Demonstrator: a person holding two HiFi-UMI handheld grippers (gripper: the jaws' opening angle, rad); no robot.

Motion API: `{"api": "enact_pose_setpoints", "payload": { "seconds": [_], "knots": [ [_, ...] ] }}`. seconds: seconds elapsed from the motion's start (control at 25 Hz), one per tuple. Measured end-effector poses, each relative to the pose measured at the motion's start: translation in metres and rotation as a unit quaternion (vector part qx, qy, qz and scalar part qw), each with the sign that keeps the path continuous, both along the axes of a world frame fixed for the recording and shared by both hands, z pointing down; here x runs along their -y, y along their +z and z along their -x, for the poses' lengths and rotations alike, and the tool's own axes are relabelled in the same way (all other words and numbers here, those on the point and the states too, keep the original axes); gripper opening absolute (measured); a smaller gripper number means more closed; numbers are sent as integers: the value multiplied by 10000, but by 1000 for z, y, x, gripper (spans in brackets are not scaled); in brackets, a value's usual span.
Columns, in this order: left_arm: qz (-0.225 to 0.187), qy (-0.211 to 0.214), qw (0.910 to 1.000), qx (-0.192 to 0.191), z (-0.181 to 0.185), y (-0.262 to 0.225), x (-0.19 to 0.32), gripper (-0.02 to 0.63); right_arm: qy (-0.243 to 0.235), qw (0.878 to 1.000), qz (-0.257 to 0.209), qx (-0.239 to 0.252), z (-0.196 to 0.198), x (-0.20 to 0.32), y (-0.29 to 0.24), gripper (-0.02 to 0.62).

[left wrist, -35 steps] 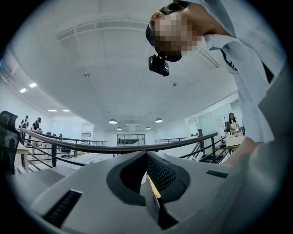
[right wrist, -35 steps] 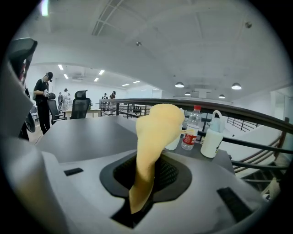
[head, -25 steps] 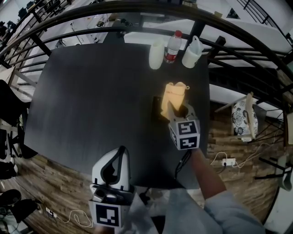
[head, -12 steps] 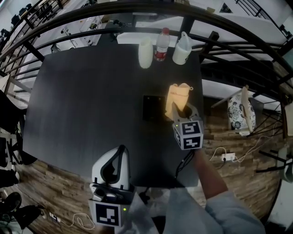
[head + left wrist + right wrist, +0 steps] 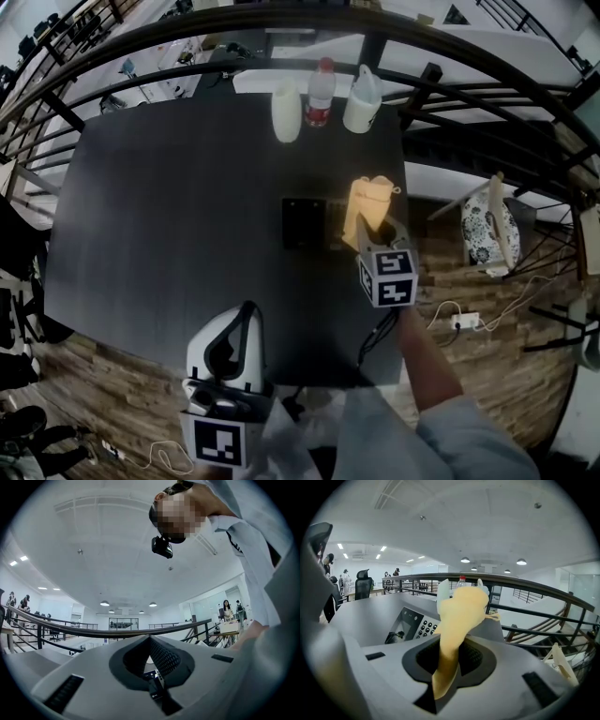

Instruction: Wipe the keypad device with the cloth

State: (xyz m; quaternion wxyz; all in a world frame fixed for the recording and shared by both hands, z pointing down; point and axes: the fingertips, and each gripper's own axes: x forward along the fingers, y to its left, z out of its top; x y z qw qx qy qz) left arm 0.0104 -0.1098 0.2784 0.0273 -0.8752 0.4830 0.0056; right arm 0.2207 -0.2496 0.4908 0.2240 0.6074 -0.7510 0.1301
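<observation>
The black keypad device [image 5: 305, 223] lies flat on the dark table [image 5: 169, 206], near its right side. Just to the device's right hangs a yellow cloth [image 5: 367, 204], with my right gripper [image 5: 373, 231] shut on its lower end. In the right gripper view the cloth [image 5: 459, 613] stands up from between the jaws, and the keypad device [image 5: 414, 622] shows to the left with its rows of keys. My left gripper [image 5: 246, 314] is held low by the table's near edge, far from the device. Its jaws [image 5: 151, 641] are shut on nothing and point up at the ceiling.
At the table's far edge stand a white cup [image 5: 285, 111], a water bottle with a red label [image 5: 320, 94] and a white jug [image 5: 361, 100]. A curved black railing [image 5: 281, 23] runs behind. The table's right edge [image 5: 409, 206] is close to the cloth; a patterned chair [image 5: 487, 232] stands beyond.
My right gripper has carried the cloth to the right, off the keypad device, which now lies uncovered beside it. The left gripper has stayed in place.
</observation>
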Motion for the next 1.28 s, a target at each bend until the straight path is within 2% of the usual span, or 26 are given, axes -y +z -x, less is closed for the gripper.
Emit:
{"api": "enact_pose_setpoints", "payload": {
  "seconds": [0.36, 0.92, 1.12, 1.28],
  "knots": [
    [-5, 3, 10000, 62, 0, 0, -1, 12, -79, 9995, 256, -155, -1, -19, 21, 71],
    [-47, 62, 9999, 88, 4, -7, -3, 12, -106, 9964, 838, 79, 22, -67, 54, 71],
    [-83, 13, 9999, 88, 8, -7, -2, 12, -259, 9956, 884, 178, 37, -81, 53, 71],
    [-167, -9, 9998, 64, 11, -13, -1, 12, -310, 9965, 717, 285, 43, -86, 34, 71]
  ]
}}
